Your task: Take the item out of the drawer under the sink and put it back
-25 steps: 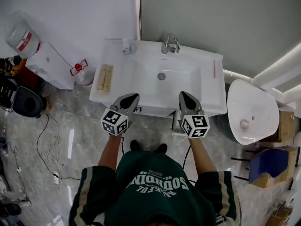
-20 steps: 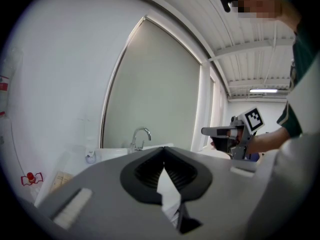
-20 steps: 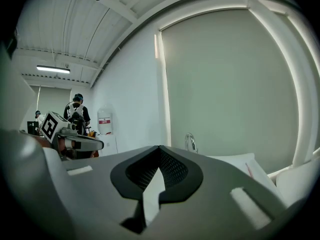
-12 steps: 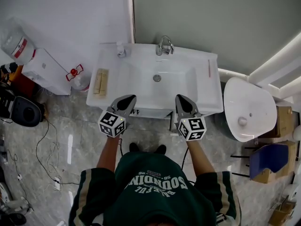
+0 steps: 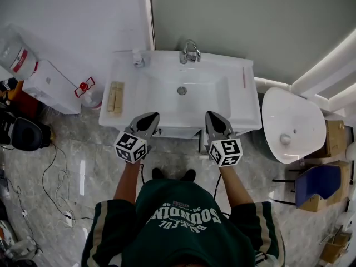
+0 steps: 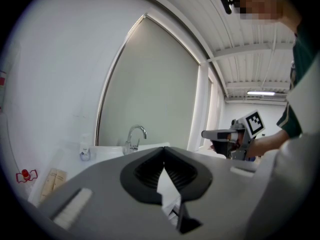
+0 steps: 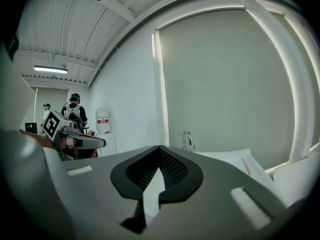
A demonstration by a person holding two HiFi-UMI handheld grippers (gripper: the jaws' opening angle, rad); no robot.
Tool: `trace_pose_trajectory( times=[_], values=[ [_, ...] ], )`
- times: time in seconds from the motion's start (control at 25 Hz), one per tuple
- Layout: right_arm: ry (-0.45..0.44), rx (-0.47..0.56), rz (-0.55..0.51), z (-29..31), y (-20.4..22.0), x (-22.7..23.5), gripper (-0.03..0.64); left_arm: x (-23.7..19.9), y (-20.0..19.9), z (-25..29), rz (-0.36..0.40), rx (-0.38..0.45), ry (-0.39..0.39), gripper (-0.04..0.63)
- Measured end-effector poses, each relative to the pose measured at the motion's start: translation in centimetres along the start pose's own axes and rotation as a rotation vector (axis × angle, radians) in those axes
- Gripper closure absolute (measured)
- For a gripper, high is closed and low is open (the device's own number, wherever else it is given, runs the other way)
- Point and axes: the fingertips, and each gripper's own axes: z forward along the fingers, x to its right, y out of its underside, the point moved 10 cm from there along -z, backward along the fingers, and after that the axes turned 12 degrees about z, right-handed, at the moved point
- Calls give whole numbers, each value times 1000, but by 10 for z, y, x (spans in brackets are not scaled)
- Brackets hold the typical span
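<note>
The white sink (image 5: 233, 113) stands against the wall with its faucet (image 5: 189, 51) at the back. Only a dark strip of the cabinet front (image 5: 177, 132) shows below the rim; the drawer and the item are hidden. Over the front rim, left of the bowl, my left gripper (image 5: 148, 118) is shut and empty. My right gripper (image 5: 212, 118) hangs level with it, right of the bowl, also shut and empty. In the left gripper view the jaws (image 6: 164, 149) meet toward the faucet (image 6: 134, 138). The right gripper view shows closed jaws (image 7: 159, 148) and the faucet (image 7: 187, 139).
A wooden block (image 5: 115, 96) and a soap bottle (image 5: 137, 58) sit on the sink's left side, a thin red stick (image 5: 243, 78) on its right. A white toilet (image 5: 292, 127) stands to the right, a water dispenser (image 5: 47, 79) to the left. Cables (image 5: 55, 166) lie on the floor.
The head view has drifted, so the sink sits a little further left and lower in the picture. Both grippers keep shut at the sink's front rim, side by side as before.
</note>
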Motion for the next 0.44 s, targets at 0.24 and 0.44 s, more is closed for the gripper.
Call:
trace_pose_trajectory(
  times=[0.24,0.44],
  values=[
    [4,-7,6,-4,3,1,615,4,1,1,-5,-3,5,546],
    [3,-6,9,-6,4,2,615,7,0,2,-2,0,7,545]
  ],
)
